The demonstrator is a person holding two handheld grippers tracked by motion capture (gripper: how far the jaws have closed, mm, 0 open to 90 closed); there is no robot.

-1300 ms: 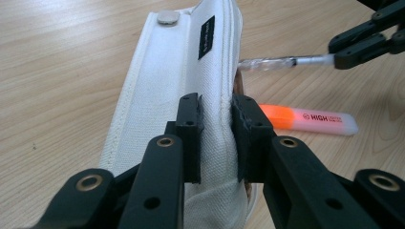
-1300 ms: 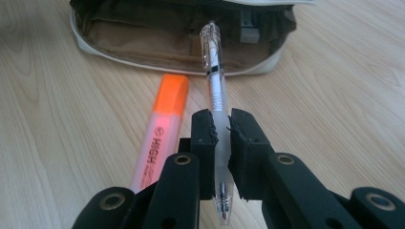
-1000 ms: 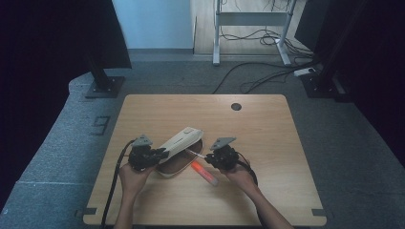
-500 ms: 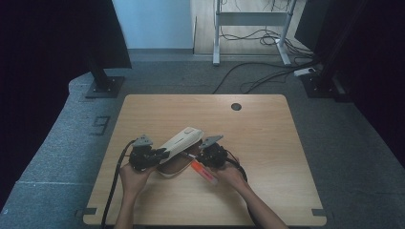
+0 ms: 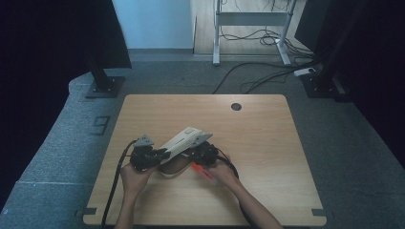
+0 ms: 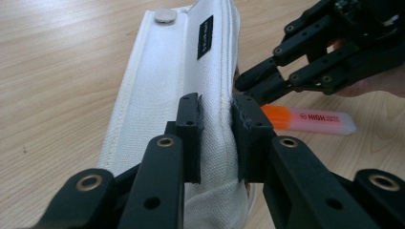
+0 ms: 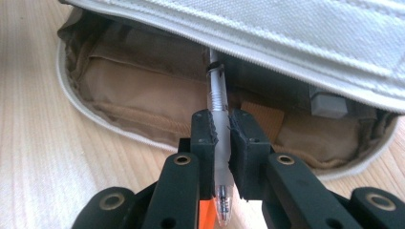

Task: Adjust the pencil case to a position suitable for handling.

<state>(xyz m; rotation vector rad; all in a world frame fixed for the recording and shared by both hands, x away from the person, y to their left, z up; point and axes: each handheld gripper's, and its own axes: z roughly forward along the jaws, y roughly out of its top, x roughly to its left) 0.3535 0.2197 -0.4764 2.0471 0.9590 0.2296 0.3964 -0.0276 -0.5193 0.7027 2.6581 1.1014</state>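
Note:
A white fabric pencil case (image 5: pixel 184 138) lies at the table's near left. My left gripper (image 5: pixel 155 155) is shut on the edge of its lid (image 6: pixel 181 71), holding the lid raised; in the left gripper view the left gripper (image 6: pixel 217 124) pinches the lid's seam. My right gripper (image 5: pixel 200 153) is shut on a translucent pen (image 7: pixel 218 109). The pen's far end pokes under the lid into the tan lining (image 7: pixel 143 81) of the open case. An orange highlighter (image 5: pixel 203 171) lies on the wood just beside the case, below the right gripper (image 6: pixel 253 83).
The wooden table (image 5: pixel 267 143) has a round cable hole (image 5: pixel 236 106) at its far middle. A black stand base (image 5: pixel 102 88) sits on the grey floor beyond the table's left corner, and cables (image 5: pixel 258 76) trail behind.
My right gripper has moved left with the pen, up to the case's opening. The left gripper, the raised lid and the highlighter have stayed where they were.

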